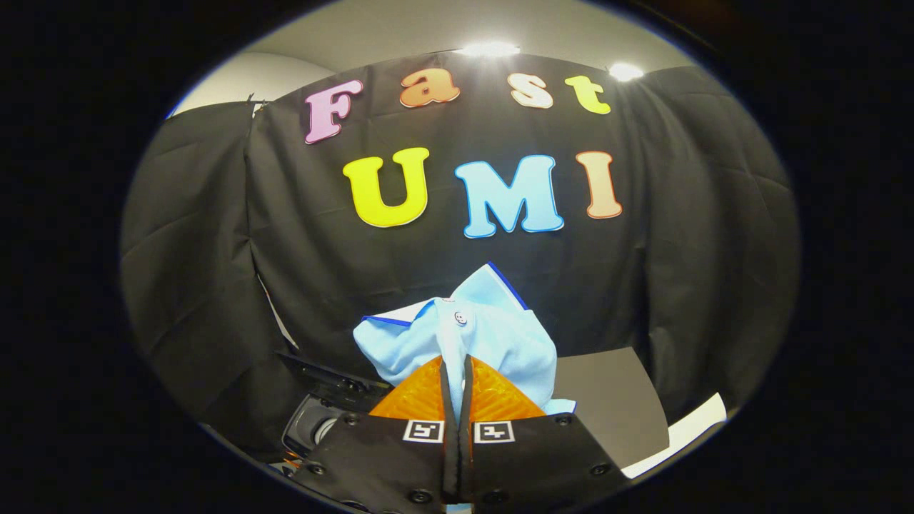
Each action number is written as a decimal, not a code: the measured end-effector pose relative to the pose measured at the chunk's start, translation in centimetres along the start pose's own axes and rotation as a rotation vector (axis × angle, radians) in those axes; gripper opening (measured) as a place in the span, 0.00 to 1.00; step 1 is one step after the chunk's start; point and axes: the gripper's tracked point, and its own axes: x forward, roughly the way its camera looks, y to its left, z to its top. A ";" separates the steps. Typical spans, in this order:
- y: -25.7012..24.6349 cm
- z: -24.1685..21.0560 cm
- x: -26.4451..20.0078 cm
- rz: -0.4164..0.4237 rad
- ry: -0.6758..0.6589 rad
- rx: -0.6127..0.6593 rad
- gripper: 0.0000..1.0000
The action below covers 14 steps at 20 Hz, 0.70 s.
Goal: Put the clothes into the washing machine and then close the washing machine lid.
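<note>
Clearly the gripper [457, 371] is pinching the light blue shirt [471, 332] between its pressed-together fingers, the cloth bunched just ahead of the tips and held aloft, while the washing machine [321, 407] sits below and left of the gripper.

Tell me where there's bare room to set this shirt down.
Gripper shut on light blue shirt. Bare dark panel just right of the fingers, white surface beyond it. Left of the fingers is crowded: washing machine with its raised lid.
</note>
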 end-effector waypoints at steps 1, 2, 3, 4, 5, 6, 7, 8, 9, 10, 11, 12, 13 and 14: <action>1.0 0.2 -0.1 0.007 -0.008 -0.001 0.02; 1.9 0.3 -0.3 0.016 -0.012 -0.004 0.02; 2.9 0.5 -0.4 0.026 -0.015 -0.004 0.01; 4.0 0.5 -0.5 0.037 -0.022 -0.005 0.01; 5.0 0.7 -0.6 0.049 -0.026 -0.008 0.02; 6.1 0.8 -0.8 0.063 -0.030 -0.012 0.02; 7.2 1.0 -0.9 0.078 -0.038 -0.015 0.02; 8.3 1.0 -1.1 0.093 -0.044 -0.016 0.02; 9.4 1.2 -1.3 0.109 -0.046 -0.017 0.02; 10.6 1.3 -1.4 0.126 -0.052 -0.014 0.01; 11.7 1.4 -1.5 0.143 -0.056 -0.011 0.02; 12.9 1.4 -1.5 0.162 -0.056 -0.009 0.02; 14.1 1.5 -1.6 0.179 -0.059 -0.009 0.01; 15.1 1.4 -1.7 0.196 -0.061 -0.006 0.02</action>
